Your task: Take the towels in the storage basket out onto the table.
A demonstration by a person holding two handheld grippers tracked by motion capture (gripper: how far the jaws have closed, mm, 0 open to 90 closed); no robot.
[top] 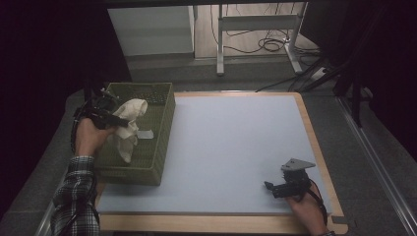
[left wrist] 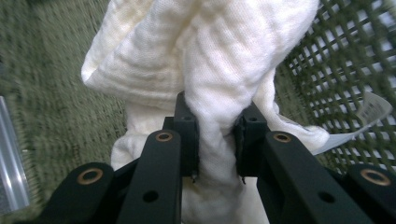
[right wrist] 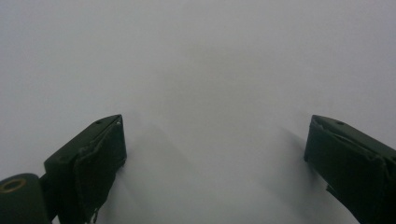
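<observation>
White cloth (top: 129,123) hung over green basket (top: 162,142), bunched, lower end still inside basket; small tag (top: 145,134) beside it. Judged: pick-up done, cloth gripped and partly lifted; still left to bring it clear of basket and onto tabletop (top: 231,147). Left gripper (left wrist: 215,140) was nearly closed, pads pinching fold of cloth. Right gripper (right wrist: 215,144) was wide open, holding nothing, low over bare tabletop, well apart from basket.
</observation>
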